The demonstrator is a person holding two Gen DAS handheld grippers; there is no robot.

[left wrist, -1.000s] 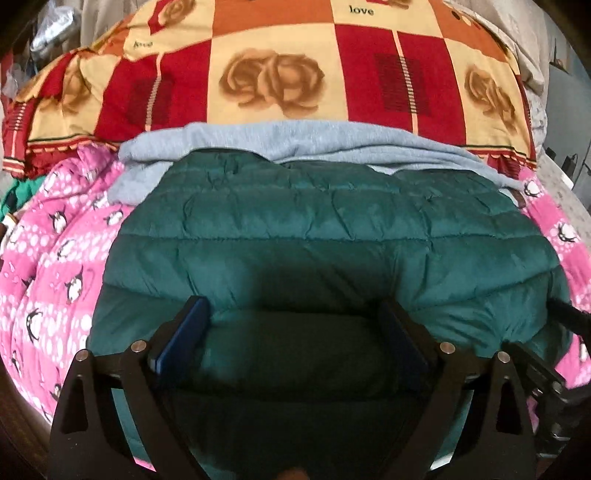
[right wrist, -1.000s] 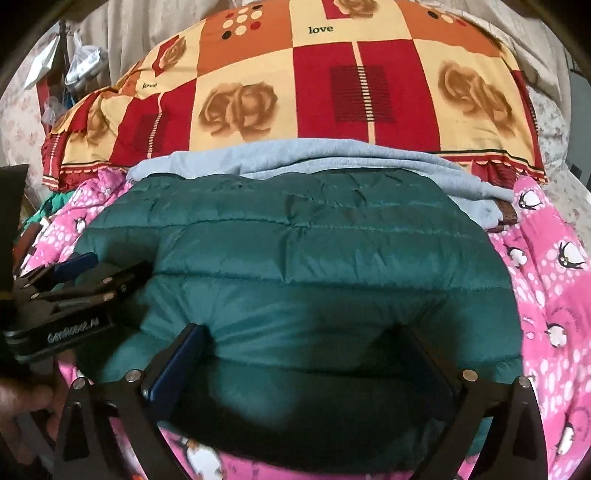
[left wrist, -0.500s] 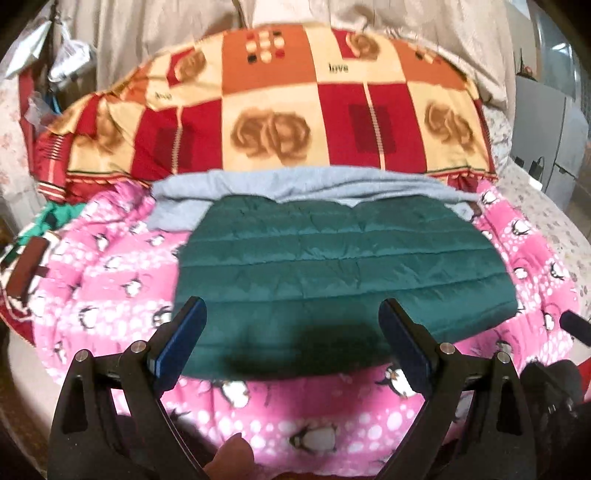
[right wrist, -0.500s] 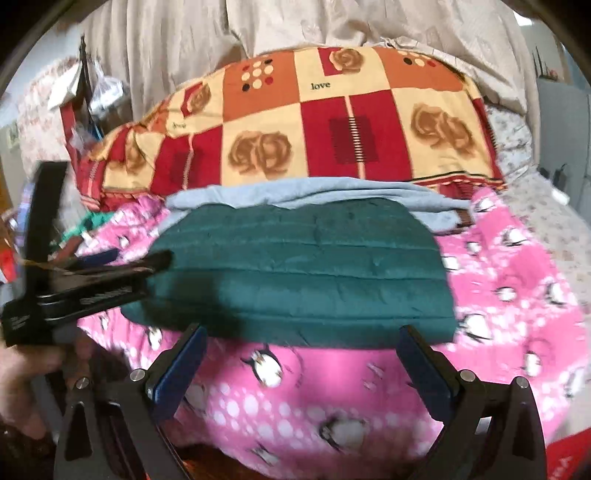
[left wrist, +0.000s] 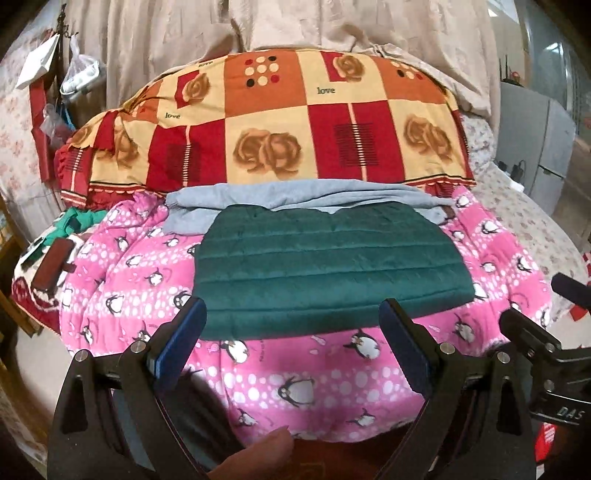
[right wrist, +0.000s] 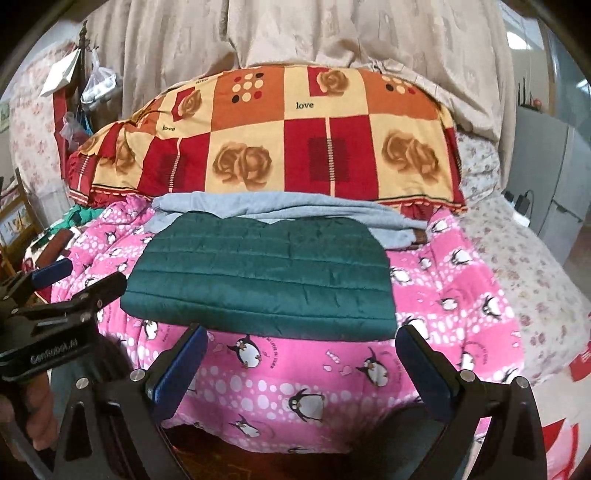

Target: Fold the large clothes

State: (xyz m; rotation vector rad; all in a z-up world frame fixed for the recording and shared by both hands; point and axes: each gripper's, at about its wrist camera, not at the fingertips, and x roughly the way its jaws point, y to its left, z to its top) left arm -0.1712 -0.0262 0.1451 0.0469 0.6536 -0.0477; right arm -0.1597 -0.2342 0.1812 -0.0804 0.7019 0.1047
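A dark green quilted jacket (left wrist: 325, 269) lies folded in a flat rectangle on the pink penguin blanket (left wrist: 140, 273); it also shows in the right wrist view (right wrist: 262, 280). Its far edge rests on a folded light blue-grey garment (left wrist: 295, 195), which shows in the right wrist view too (right wrist: 280, 206). My left gripper (left wrist: 291, 317) is open and empty, held back from the jacket's near edge. My right gripper (right wrist: 301, 341) is open and empty, also short of the jacket. The left gripper shows at the left of the right wrist view (right wrist: 74, 284).
A large red, orange and cream patchwork quilt (left wrist: 280, 125) is piled behind the clothes against a beige curtain (left wrist: 258, 26). Green cloth and a brown object (left wrist: 51, 266) lie at the bed's left edge. A grey cabinet (left wrist: 550, 147) stands at the right.
Both grippers have pulled back and up from the jacket, which they were close over a second ago. The folded jacket stays flat on the blanket. Both stay open.
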